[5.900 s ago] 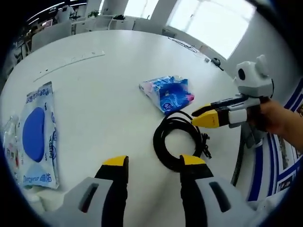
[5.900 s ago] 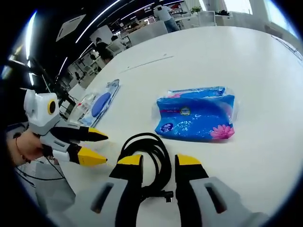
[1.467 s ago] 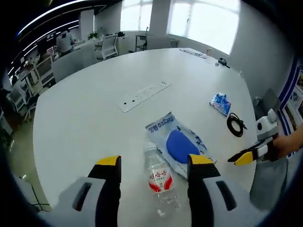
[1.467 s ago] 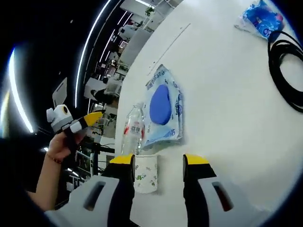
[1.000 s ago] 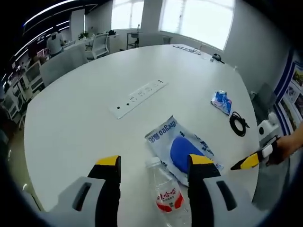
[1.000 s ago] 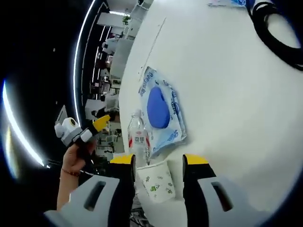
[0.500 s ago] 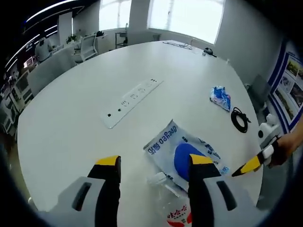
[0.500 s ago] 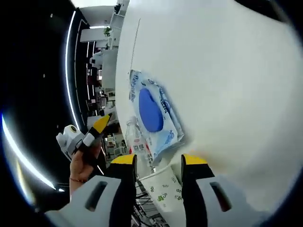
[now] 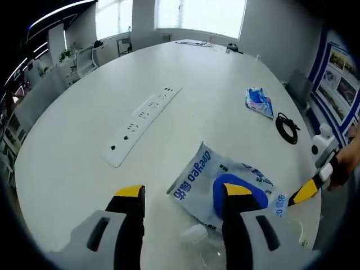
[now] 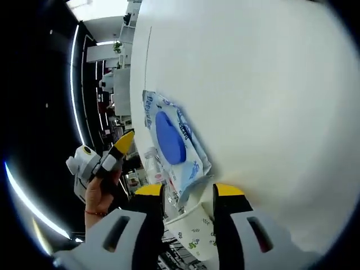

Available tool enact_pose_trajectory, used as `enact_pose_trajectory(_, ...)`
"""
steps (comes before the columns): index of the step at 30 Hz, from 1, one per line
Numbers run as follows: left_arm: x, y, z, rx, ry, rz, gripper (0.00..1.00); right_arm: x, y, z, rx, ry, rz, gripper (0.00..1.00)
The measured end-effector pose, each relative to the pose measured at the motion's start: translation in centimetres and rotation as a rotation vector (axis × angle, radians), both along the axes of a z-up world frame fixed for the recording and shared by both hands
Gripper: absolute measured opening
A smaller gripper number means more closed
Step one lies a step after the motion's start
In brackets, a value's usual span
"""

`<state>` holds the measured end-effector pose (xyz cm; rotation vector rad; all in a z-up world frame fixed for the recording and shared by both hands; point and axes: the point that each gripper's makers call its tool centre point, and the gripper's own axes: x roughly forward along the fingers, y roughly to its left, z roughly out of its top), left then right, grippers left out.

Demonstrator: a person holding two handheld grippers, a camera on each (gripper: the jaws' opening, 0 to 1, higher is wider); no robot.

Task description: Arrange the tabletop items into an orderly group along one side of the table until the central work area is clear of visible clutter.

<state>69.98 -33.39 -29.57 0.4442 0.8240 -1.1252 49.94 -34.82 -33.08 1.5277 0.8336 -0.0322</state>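
Observation:
My left gripper (image 9: 183, 194) is open above the near part of the white table (image 9: 185, 73). Just ahead of its jaws lies a wet-wipes pack (image 9: 225, 183) with a blue lid, and a clear bottle's white cap (image 9: 194, 233) shows between the jaws. Farther off lie a blue tissue pack (image 9: 259, 101) and a coiled black cable (image 9: 288, 127). My right gripper (image 10: 188, 194) is open, with a patterned paper cup (image 10: 194, 225) between its jaws at the table edge. The wipes pack (image 10: 174, 140) and the bottle (image 10: 154, 166) lie beyond it.
A white power strip (image 9: 140, 121) lies flat on the table to the left. The right gripper's yellow tip (image 9: 306, 192) and a hand (image 9: 344, 163) enter from the right. In the right gripper view a hand holds the left gripper (image 10: 115, 152). Office chairs stand beyond the table.
The left view has moved forward; the bottle slid under the jaws and the wipes pack is closer. In the right view the cup now sits deeper between the jaws.

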Motion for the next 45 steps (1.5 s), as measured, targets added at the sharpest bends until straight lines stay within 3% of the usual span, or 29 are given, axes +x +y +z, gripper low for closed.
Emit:
enact_pose_trajectory(12,0.0,-1.5,-2.9,0.063,0.014,-0.102,0.50,0.3,-0.5,-0.8,0.008,0.023,-0.057,0.21)
enact_pose_trajectory(21,0.0,-1.6,-4.4,0.127,-0.016,-0.202,0.32,0.1,-0.7,-1.8,0.011,0.049,-0.088,0.07)
enact_pose_trajectory(32,-0.4,-1.8,-5.0,0.150,-0.019,-0.260,0.24,0.5,-0.9,-1.9,0.026,0.059,-0.126,0.05)
enact_pose_trajectory(35,-0.6,-1.8,-5.0,0.155,-0.021,-0.281,0.20,0.5,-0.9,-1.9,0.029,0.061,-0.132,0.04)
enact_pose_trajectory(39,-0.7,-1.9,-4.9,0.152,-0.022,-0.314,0.06,0.6,-0.9,-1.9,0.037,0.068,-0.137,0.02)
enact_pose_trajectory(45,-0.6,-1.9,-4.7,0.147,-0.021,-0.324,0.02,0.8,-1.4,-1.6,0.041,0.054,-0.143,0.00)
